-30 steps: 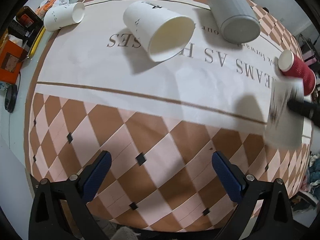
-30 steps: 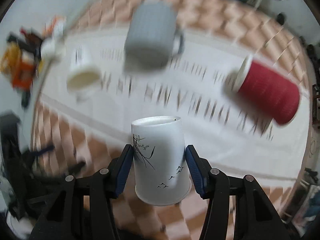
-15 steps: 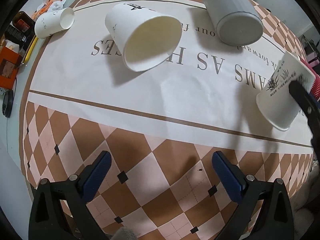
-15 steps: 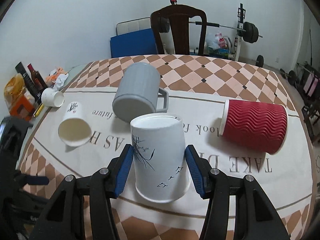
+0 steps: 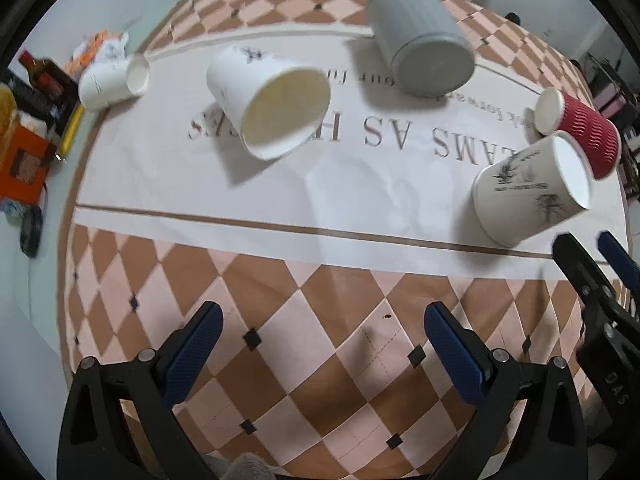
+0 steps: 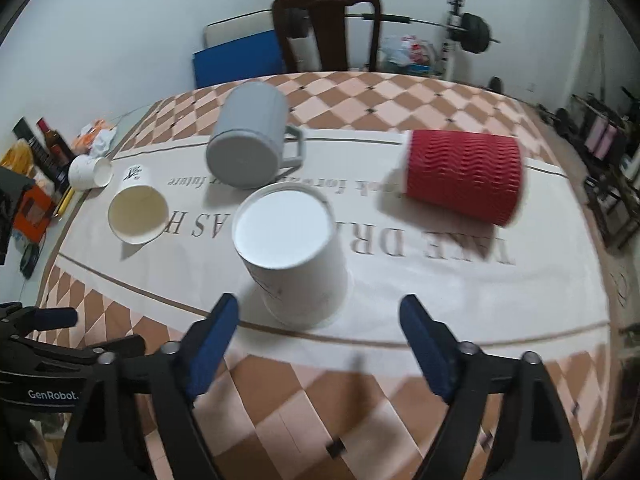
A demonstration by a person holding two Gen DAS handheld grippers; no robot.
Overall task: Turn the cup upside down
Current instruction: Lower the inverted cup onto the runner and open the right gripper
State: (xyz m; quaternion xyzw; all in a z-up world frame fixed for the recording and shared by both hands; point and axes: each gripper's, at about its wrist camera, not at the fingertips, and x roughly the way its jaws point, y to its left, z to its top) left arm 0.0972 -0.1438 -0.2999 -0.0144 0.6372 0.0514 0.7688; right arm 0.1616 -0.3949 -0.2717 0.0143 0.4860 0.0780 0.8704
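A white paper cup with a grey plant print [image 6: 296,256] stands upside down on the white band of the tablecloth, its flat base up. It also shows in the left wrist view [image 5: 528,188]. My right gripper [image 6: 320,344] is open and empty, just in front of this cup, not touching it. My left gripper [image 5: 320,348] is open and empty over the checked cloth near the table's front edge. The right gripper shows at the right edge of the left wrist view [image 5: 592,264].
A second white paper cup [image 5: 268,104] lies on its side, mouth toward me. A grey mug [image 5: 420,36] and a red ribbed cup [image 5: 580,132] lie on their sides. A small white cup [image 5: 112,80] lies far left beside bottles and boxes. A chair [image 6: 324,28] stands behind the table.
My right gripper has opened and let go of the printed white cup, which now stands upside down on the cloth. The gripper has drawn back a little. The left gripper stays open.
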